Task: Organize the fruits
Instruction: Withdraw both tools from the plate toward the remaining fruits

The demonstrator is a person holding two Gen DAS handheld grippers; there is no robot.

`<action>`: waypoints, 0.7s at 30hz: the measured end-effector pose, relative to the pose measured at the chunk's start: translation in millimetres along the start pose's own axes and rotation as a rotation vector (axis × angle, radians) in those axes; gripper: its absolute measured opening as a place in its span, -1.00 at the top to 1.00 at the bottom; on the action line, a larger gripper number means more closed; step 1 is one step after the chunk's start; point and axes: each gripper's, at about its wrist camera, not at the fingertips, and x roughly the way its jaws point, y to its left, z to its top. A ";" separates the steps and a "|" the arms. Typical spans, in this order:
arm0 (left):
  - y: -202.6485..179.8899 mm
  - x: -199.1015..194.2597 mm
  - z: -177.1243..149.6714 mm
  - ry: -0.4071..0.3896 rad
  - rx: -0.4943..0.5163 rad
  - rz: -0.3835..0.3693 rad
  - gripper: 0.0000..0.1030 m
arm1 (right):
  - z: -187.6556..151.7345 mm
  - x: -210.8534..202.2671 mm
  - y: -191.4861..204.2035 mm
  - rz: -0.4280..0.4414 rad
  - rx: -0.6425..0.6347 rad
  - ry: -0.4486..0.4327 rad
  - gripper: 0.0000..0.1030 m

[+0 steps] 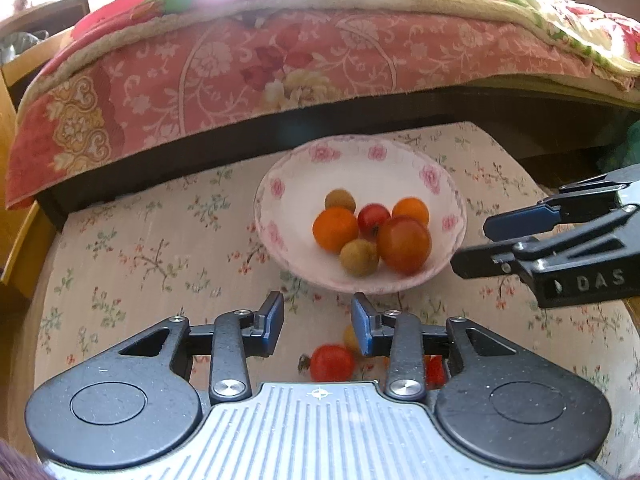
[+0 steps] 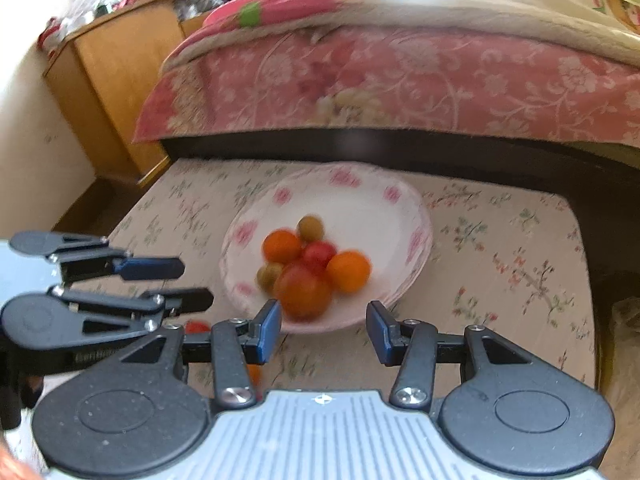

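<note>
A white bowl with pink flowers [image 1: 280,184] [image 2: 360,196] stands on the floral table and holds several fruits: oranges [image 1: 335,228], tomatoes [image 1: 404,244] [image 2: 302,290] and small brownish longans [image 1: 359,258]. My left gripper [image 1: 317,316] is open and empty just in front of the bowl, above a loose red tomato [image 1: 332,362] and a yellowish fruit [image 1: 351,338] on the table. My right gripper [image 2: 323,328] is open and empty at the bowl's near rim; it shows in the left wrist view [image 1: 476,242] to the bowl's right. The left gripper shows in the right wrist view [image 2: 192,284].
A bed with a pink floral quilt [image 1: 240,64] [image 2: 440,76] runs close behind the table. A wooden cabinet [image 2: 112,72] stands at the left. A further red fruit [image 1: 434,370] lies under my left gripper's right finger. The table's floral cloth [image 1: 140,248] extends left of the bowl.
</note>
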 end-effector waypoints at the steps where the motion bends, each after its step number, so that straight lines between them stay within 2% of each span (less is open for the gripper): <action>1: 0.7 -1.2 -1.8 0.002 0.001 -0.006 0.11 | -2.9 -1.4 3.4 0.008 -0.013 0.006 0.04; 13: -2.2 -5.8 -19.8 0.041 0.050 -0.055 0.03 | -35.5 3.8 31.4 0.093 -0.127 0.111 0.04; 21: -3.3 4.3 -28.9 0.076 0.087 -0.061 0.00 | -43.7 22.1 36.1 0.092 -0.146 0.156 0.04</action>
